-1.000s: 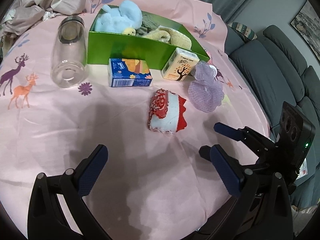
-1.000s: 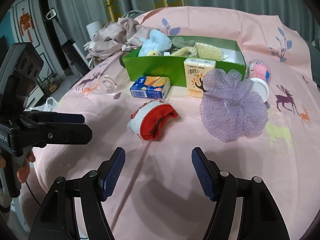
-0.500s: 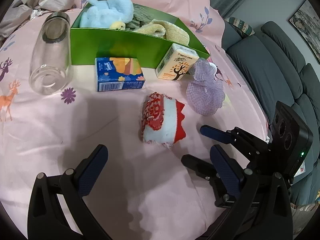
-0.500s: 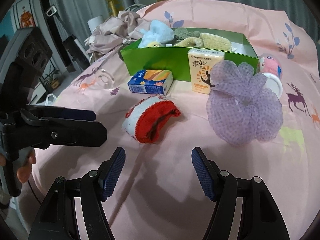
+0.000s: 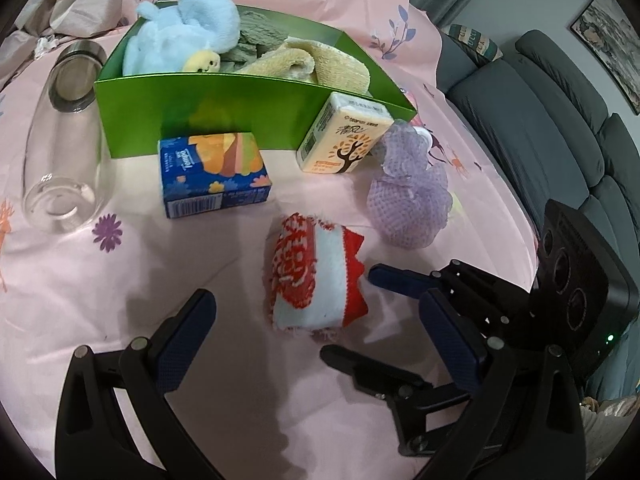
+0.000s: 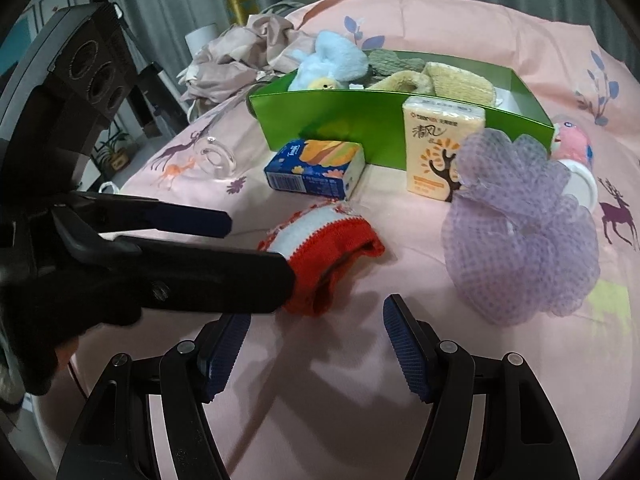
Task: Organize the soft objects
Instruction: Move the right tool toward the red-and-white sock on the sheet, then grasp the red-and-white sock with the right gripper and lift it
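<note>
A red and white knit piece lies on the pink cloth in front of both grippers. My left gripper is open, its fingers pointing at the knit piece from one side, and its lower finger hides the piece's left edge in the right wrist view. My right gripper is open too, close behind the piece, with nothing between its pads. A purple mesh pouf sits to the right. The green box behind holds a blue plush and beige towels.
A blue tissue pack and a yellow one stand against the box front. A glass jar lies at the left. A pink bottle with a white cap sits behind the pouf. Crumpled fabric lies at the back, a grey sofa beyond the edge.
Both grippers have moved in toward the knit piece, which now fills more of each view. Their jaws have kept the same width. Nothing on the cloth has shifted.
</note>
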Tool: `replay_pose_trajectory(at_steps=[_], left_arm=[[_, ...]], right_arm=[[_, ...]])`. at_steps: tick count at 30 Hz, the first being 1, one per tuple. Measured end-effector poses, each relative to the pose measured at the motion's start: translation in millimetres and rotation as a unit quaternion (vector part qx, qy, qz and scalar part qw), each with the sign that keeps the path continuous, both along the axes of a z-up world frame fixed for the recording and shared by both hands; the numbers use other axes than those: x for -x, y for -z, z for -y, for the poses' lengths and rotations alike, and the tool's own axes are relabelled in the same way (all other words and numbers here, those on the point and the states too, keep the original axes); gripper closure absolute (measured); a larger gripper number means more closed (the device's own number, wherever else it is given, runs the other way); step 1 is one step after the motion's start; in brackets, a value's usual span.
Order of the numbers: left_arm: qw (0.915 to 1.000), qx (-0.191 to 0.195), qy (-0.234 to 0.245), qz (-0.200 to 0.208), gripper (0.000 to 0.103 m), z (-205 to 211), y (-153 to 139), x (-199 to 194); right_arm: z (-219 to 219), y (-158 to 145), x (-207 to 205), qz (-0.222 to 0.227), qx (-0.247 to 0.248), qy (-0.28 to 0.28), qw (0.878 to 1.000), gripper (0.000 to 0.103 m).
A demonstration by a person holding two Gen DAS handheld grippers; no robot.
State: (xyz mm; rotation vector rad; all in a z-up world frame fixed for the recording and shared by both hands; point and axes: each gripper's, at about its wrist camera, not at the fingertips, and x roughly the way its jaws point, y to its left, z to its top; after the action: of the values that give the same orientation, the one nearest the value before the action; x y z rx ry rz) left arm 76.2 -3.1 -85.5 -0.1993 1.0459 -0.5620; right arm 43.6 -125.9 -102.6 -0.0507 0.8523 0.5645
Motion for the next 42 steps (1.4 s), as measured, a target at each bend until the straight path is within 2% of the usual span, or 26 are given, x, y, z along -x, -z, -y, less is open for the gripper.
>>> replay_pose_trajectory(at_steps=[5, 7, 11, 13, 20, 22, 24, 27, 29, 31, 33, 42], left_arm=[[1.0000, 0.002, -0.007, 0.000, 0.006, 0, 3, -4], [1.0000, 0.002, -0.004, 0.000, 0.012, 1, 4, -5], [1.0000, 0.004, -0.005, -0.005, 0.016, 1, 7, -7], [0.9999, 0.009, -0.007, -0.009, 0.033, 0, 9, -9], [0.9998, 0.007, -0.003, -0.018, 0.037, 1, 12, -8], [0.9997, 0.008, -0.001, -0.023, 0.050, 2, 13, -9], [0.9996, 0.006, -0.001, -0.029, 0.056, 4, 16, -9], [0.9995, 0.006, -0.004, -0.029, 0.058, 6, 17, -9], [0.9996, 0.002, -0.004, -0.027, 0.058, 7, 15, -9], [0.9997, -0.005, -0.002, -0.024, 0.060, 9, 14, -8], [0.9997, -0.012, -0.001, -0.020, 0.060, 11, 13, -8], [0.9998, -0.021, 0.000, 0.001, 0.061, 16, -1, -3]], right_arm=[[-2, 2, -4, -0.001, 0.000, -0.003, 1.000, 0.033], [-3, 3, -5, -0.003, 0.002, -0.005, 1.000, 0.033], [-4, 4, -8, -0.004, 0.000, -0.006, 1.000, 0.033], [-4, 4, -11, -0.004, -0.001, -0.004, 1.000, 0.033], [-7, 5, -15, -0.007, -0.006, -0.006, 1.000, 0.033], [-8, 5, -17, -0.009, -0.007, -0.008, 1.000, 0.033], [-9, 5, -18, -0.011, -0.006, -0.008, 1.000, 0.033], [-10, 5, -18, -0.010, -0.005, -0.009, 1.000, 0.034], [-10, 5, -19, -0.011, -0.010, -0.012, 1.000, 0.041], [-10, 5, -19, -0.013, -0.019, -0.020, 1.000, 0.052], [-13, 4, -18, -0.012, -0.021, -0.029, 0.999, 0.058], [-9, -4, -9, 0.007, -0.039, -0.025, 0.999, 0.060]])
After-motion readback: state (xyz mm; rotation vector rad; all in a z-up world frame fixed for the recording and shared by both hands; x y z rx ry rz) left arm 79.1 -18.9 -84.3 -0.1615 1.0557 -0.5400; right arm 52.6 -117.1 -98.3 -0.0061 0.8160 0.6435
